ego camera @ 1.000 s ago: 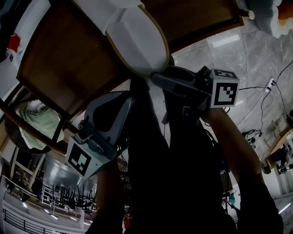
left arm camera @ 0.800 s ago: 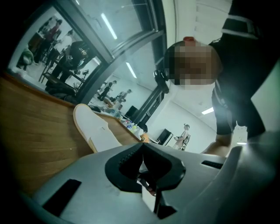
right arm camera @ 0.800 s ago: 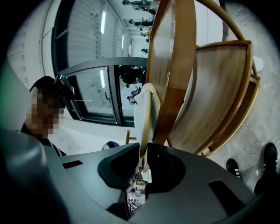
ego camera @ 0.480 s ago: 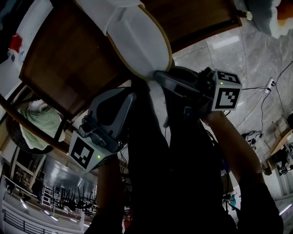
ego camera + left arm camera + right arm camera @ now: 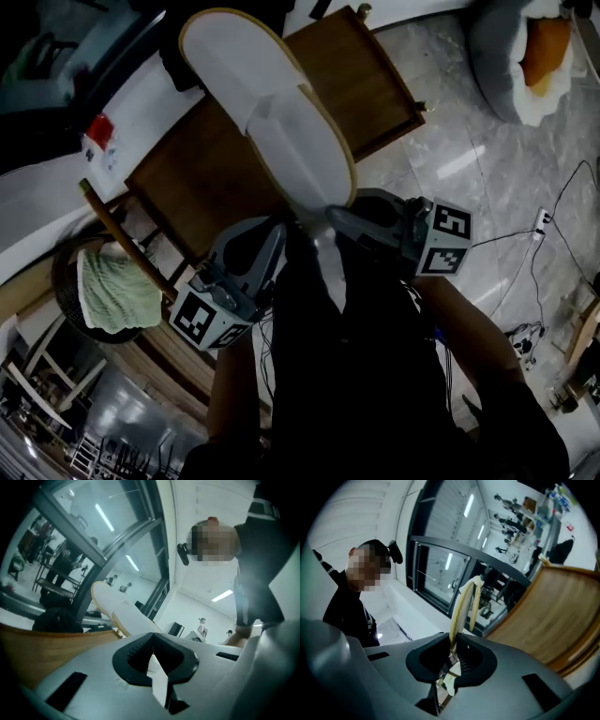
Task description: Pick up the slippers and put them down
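Observation:
A white slipper (image 5: 281, 122) with a tan edge hangs in the air above a brown wooden table (image 5: 206, 178). Both grippers hold its near end. My left gripper (image 5: 284, 236) comes in from the lower left, my right gripper (image 5: 330, 217) from the right, and both point level. In the left gripper view the jaws (image 5: 154, 660) are shut on a white strip of the slipper (image 5: 123, 616), which stretches away to the upper left. In the right gripper view the slipper (image 5: 461, 606) stands edge-on, rising out of the shut gripper (image 5: 452, 660).
A round dark basket holding a green towel (image 5: 117, 291) sits left of the table. A grey pet bed with an orange cushion (image 5: 525, 47) lies on the marble floor at top right. Cables (image 5: 553, 234) run across the floor on the right. The wooden table edge (image 5: 553, 616) shows beside the right gripper.
Both grippers have risen together with the slipper, which now sits clear above the tabletop. The right gripper has rolled. The table looks smaller and farther below.

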A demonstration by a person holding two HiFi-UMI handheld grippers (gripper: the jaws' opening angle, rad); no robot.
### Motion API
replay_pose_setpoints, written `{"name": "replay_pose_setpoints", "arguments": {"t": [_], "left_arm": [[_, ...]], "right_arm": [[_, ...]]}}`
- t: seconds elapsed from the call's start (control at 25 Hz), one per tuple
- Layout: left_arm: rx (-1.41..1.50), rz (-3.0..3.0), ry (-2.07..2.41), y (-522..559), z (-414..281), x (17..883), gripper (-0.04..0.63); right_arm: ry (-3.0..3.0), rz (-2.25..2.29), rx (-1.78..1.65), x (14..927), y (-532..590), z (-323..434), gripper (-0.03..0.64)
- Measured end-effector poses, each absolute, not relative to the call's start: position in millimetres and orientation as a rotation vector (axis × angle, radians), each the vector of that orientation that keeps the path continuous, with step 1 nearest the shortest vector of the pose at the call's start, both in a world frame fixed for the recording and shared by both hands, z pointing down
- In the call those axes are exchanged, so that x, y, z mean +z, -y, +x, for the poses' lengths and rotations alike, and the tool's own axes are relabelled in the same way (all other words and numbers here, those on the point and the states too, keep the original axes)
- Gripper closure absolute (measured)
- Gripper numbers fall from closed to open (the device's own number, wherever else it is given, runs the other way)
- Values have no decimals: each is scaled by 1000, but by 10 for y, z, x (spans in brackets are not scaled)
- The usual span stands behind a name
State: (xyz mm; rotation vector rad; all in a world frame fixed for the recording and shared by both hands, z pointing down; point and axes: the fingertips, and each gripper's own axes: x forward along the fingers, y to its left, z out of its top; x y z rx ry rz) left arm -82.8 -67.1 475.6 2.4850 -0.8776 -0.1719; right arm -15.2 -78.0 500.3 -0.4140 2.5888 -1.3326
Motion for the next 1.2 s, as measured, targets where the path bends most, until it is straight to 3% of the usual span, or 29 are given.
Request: {"name": "replay_pose_setpoints", "arguments": {"t": [0.36,0.64,1.2], "left_arm": [[-230,2736,824,573,-653,2906,584],[-270,2950,848,673,-821,1934,584],[-363,3079,958,491,-1296,1557,584]], "right_arm": [[-2615,-416,-860,3016,846,204,566],[-2592,-305,-508,1931,907,177,568],[-2490,-198,-276,1292,595,-95,574]]}}
